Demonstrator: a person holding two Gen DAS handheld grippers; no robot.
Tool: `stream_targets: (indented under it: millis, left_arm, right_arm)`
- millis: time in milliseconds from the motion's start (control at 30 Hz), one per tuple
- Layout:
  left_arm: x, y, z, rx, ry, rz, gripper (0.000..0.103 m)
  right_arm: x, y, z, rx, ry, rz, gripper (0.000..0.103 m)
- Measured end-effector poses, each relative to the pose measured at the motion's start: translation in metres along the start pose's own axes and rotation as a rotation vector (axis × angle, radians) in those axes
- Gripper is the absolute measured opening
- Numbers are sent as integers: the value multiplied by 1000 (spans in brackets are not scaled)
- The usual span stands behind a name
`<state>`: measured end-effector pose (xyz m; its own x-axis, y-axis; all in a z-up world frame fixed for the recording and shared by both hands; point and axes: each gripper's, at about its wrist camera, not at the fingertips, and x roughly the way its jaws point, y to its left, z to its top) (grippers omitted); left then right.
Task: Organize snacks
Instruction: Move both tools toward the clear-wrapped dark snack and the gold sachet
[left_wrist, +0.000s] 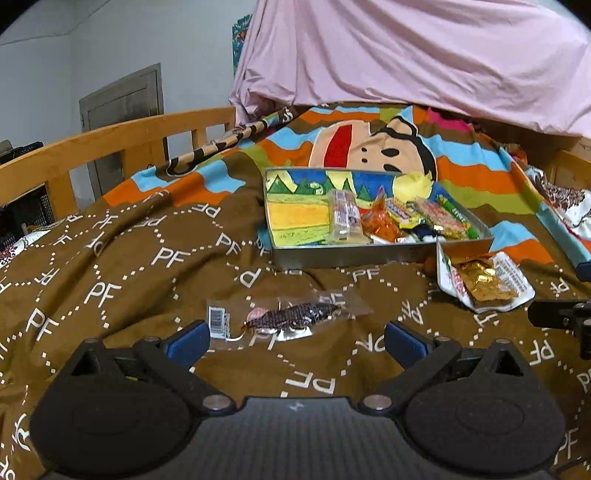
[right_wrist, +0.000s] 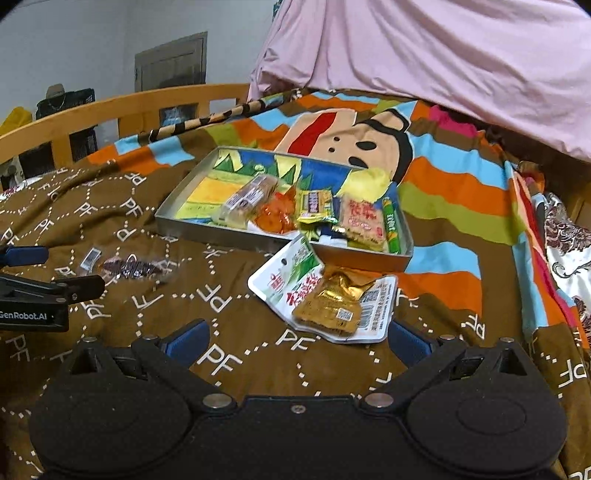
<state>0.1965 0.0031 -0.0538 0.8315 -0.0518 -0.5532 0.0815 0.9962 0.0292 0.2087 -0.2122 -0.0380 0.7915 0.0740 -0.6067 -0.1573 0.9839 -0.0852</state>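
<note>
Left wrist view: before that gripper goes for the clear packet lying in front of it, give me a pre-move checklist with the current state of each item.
1. Left gripper open: ok, jaws spread wide, nothing between them.
2. Clear packet lined up: ok, it lies flat on the blanket just ahead of the fingertips, between their lines.
3. Packet free of other items: ok, nothing rests on it.
4. Room in the tin: ok, snacks crowd its right part, the left part shows bare lining.
5. Right gripper out of the way: ok, open and empty, near the gold packet, away from the clear one.
6. Packet stiffness for pinching: cannot tell.
</note>
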Motion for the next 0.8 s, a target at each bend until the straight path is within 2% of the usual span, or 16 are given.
stream_targets:
  millis: [333, 533, 667, 800]
  left_arm:
    - [17, 6, 4, 70, 47, -64, 102]
    - [40, 8, 17, 181, 81, -98, 103]
    - [53, 9, 23, 224, 92, -128, 103]
    - [69, 12, 27, 283, 118, -182, 103]
  right_arm:
    - [18, -5, 3, 37, 98, 85, 102]
    - [34, -12, 10, 50, 156, 188, 102]
    - [41, -4, 10, 5, 160, 219, 102]
    - [49, -7, 17, -21, 129, 218, 102]
